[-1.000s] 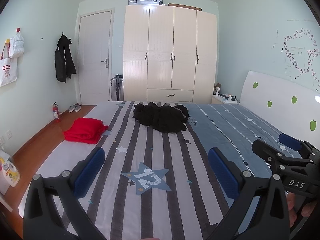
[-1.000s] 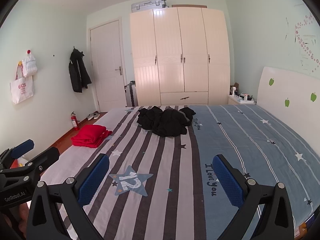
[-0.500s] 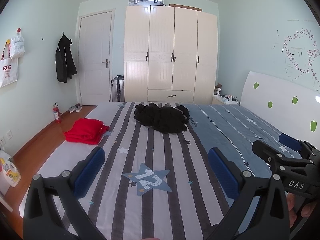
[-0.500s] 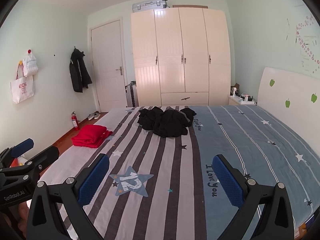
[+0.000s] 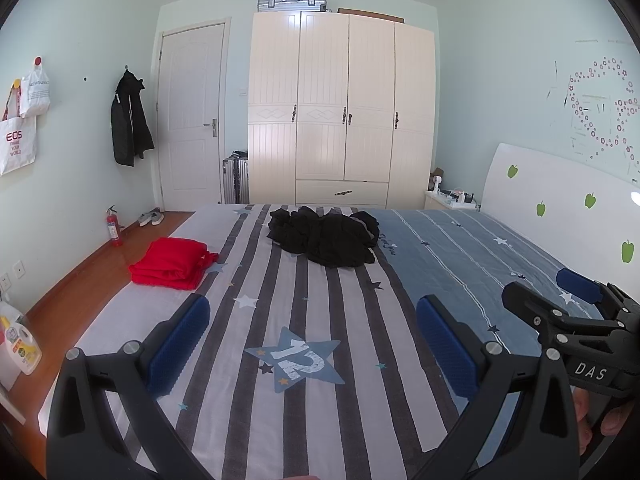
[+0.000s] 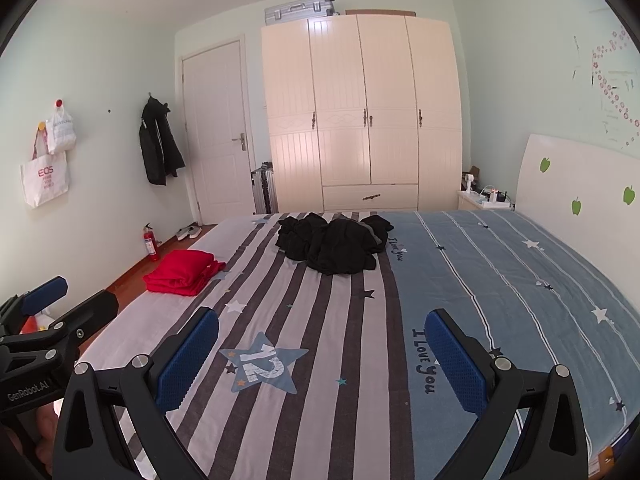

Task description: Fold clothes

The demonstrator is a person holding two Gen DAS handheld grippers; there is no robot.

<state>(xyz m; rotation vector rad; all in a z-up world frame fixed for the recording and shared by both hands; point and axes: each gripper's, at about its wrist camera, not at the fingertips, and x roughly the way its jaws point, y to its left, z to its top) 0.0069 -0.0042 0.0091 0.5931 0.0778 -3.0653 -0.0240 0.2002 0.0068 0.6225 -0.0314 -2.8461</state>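
Observation:
A crumpled black garment (image 5: pixel 326 238) (image 6: pixel 334 246) lies in a heap on the far middle of the striped bed (image 5: pixel 360 360) (image 6: pixel 360 340). A folded red garment (image 5: pixel 172 263) (image 6: pixel 182 272) rests near the bed's left edge. My left gripper (image 5: pixel 312 340) hovers open over the near part of the bed, well short of both garments, with nothing between its blue pads. My right gripper (image 6: pixel 322 354) is likewise open and empty. Each gripper shows at the edge of the other's view, the right one (image 5: pixel 560 304) beside the left, the left one (image 6: pixel 60 308) beside the right.
A cream wardrobe (image 5: pixel 340 120) with a suitcase on top stands beyond the bed's far end. A white headboard (image 5: pixel 560 208) runs along the right. On the left are wooden floor, a fire extinguisher (image 5: pixel 114 226), a detergent bottle (image 5: pixel 16 344), a hanging black jacket (image 5: pixel 130 120) and a closed door.
Both views have shifted very slightly; the grippers stay open and the garments have not moved.

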